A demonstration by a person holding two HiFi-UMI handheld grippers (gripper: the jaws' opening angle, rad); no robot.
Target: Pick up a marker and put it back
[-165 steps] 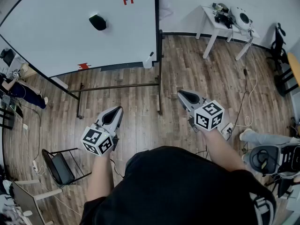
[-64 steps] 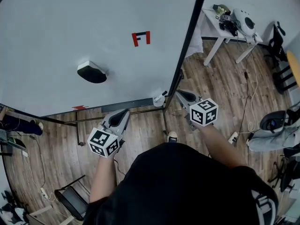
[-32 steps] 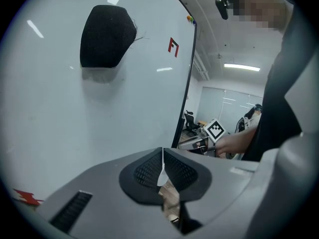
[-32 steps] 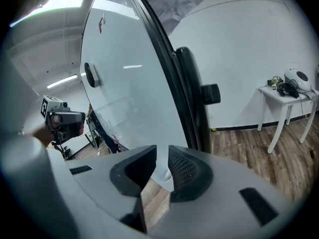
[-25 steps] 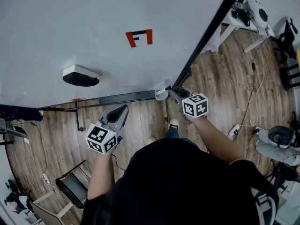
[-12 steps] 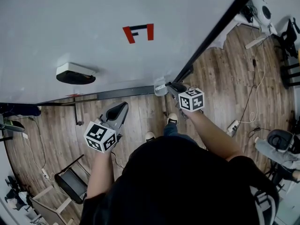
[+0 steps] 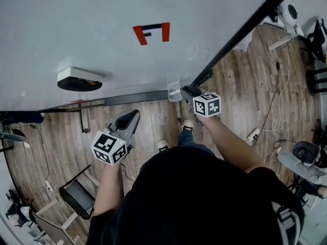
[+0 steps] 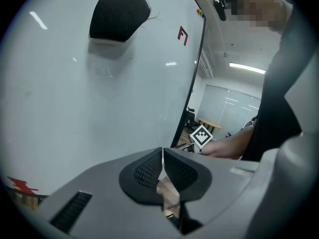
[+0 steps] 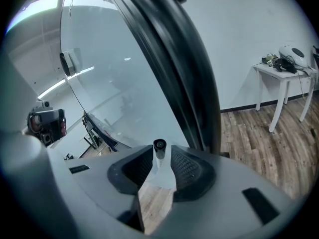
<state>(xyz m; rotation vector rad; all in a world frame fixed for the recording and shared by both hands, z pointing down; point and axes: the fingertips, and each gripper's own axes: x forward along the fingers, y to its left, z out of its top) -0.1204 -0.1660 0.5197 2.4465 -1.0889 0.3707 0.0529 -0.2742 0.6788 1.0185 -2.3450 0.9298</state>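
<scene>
A marker with a black cap [image 9: 159, 145] stands upright in a pale holder [image 7: 174, 93] at the whiteboard's lower right corner. My right gripper [image 7: 188, 91] has reached it. In the right gripper view the marker's top rises between the two pads of the right gripper [image 9: 162, 154]. The jaws have just been opening, and there is a gap beside the marker, so they stand open around it. My left gripper [image 7: 132, 118] hangs lower left, away from the board, and its pads [image 8: 149, 169] meet with nothing between them.
A black-and-white eraser [image 7: 79, 79] sticks to the whiteboard [image 7: 102, 14] near a red mark [image 7: 152, 32]. The board's black frame [image 7: 240, 34] runs diagonally past the right gripper. A chair [image 7: 76, 195] stands lower left, and a white table [image 9: 284, 71] at the far wall.
My right gripper has sunk toward the holder and closed in on the marker, which now stands between its jaws. The left gripper has hardly moved.
</scene>
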